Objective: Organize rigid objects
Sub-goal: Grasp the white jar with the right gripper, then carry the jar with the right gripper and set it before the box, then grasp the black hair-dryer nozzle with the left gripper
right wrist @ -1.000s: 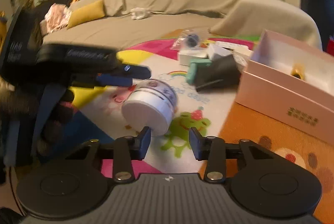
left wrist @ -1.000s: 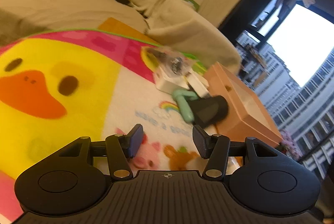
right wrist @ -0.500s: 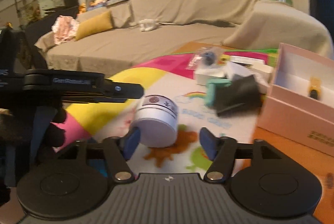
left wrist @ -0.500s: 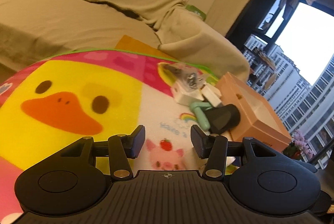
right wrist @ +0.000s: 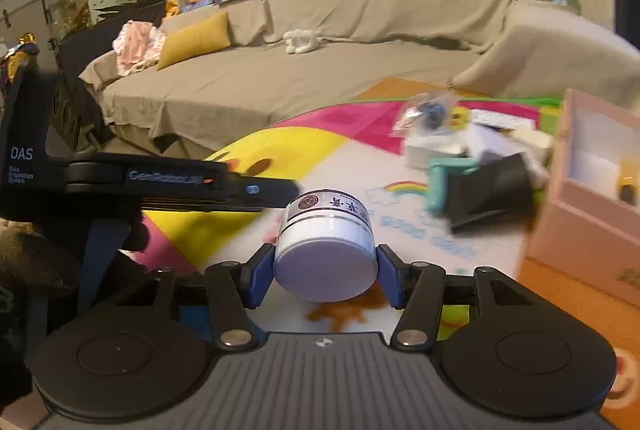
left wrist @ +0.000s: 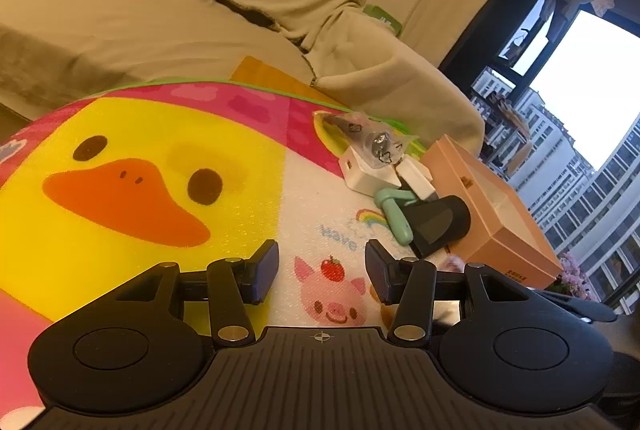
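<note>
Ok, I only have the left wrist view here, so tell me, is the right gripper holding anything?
Observer: Yes. The right gripper has just been closing, and its pads sit against a white jar lying on its side.
Operator: Is the jar off the mat?
Observer: Cannot tell; the play mat shows right beneath it.
Operator: Anything in the pink box?
Observer: A small yellow and dark item lies inside the pink box.
</note>
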{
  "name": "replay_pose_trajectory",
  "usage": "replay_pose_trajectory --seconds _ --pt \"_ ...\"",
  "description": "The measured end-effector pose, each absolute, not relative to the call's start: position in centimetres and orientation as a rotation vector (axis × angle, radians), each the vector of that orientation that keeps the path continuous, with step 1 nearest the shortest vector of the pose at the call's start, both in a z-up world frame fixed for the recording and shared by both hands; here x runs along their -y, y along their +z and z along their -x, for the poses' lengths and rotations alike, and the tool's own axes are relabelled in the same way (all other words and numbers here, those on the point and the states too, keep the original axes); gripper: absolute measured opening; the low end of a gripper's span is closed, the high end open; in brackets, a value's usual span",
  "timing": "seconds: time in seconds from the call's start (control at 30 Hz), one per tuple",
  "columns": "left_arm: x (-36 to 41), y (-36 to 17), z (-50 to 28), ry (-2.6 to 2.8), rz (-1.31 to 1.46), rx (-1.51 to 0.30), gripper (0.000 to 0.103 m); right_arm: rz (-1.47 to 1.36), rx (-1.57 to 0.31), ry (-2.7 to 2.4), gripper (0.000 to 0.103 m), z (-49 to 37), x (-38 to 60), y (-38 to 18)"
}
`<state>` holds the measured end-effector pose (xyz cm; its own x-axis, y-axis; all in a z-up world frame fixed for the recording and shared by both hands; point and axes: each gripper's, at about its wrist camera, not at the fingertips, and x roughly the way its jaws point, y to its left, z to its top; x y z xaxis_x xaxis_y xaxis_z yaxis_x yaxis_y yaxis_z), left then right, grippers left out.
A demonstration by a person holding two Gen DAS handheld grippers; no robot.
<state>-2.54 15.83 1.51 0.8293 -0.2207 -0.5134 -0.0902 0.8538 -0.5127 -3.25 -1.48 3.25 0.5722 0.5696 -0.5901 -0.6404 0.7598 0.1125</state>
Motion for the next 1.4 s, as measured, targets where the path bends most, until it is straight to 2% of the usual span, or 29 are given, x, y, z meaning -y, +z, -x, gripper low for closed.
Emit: replay_pose_trajectory --seconds 0.43,0.63,0.77,0.8,0.87,0.93,1.23,1.4 --pt "-11.7 2.4 1.2 -0.219 0.427 -0.608 0.052 0.311 -0.790 0.363 0.054 4.6 15.2 6.1" --pt "-9.1 2.6 0.7 -0.278 0.352 -0.626 0.052 0.364 -0.850 0.296 0.054 3.3 16.9 5.3" --pt "-7.5 2.9 0.7 -0.299 0.239 -0.632 0.052 0.331 -0.804 0.313 0.055 2.2 16.5 4.9" --pt "-7.3 2.9 0.6 -0.302 0.217 -0.637 0.052 0.309 -0.790 0.322 0.056 2.0 16.4 4.9" --pt "-6.8 2.8 0.4 -0.301 0.177 -0.645 0.052 0.250 -0.776 0.340 0.069 1.6 16.5 4.9" --pt "-6.2 3.0 -0.1 -0.304 0.142 -0.642 0.052 0.211 -0.759 0.337 0.075 1.5 16.7 4.7" --pt "-1.3 3.7 -6.0 -0.345 -0.266 -0.562 0.053 0.069 -0.727 0.321 0.077 3.4 18.7 3.0" --pt "-0.2 3.1 -9.6 -0.421 -0.322 -0.616 0.057 -0.098 -0.707 0.335 0.083 4.7 19.8 1.4"
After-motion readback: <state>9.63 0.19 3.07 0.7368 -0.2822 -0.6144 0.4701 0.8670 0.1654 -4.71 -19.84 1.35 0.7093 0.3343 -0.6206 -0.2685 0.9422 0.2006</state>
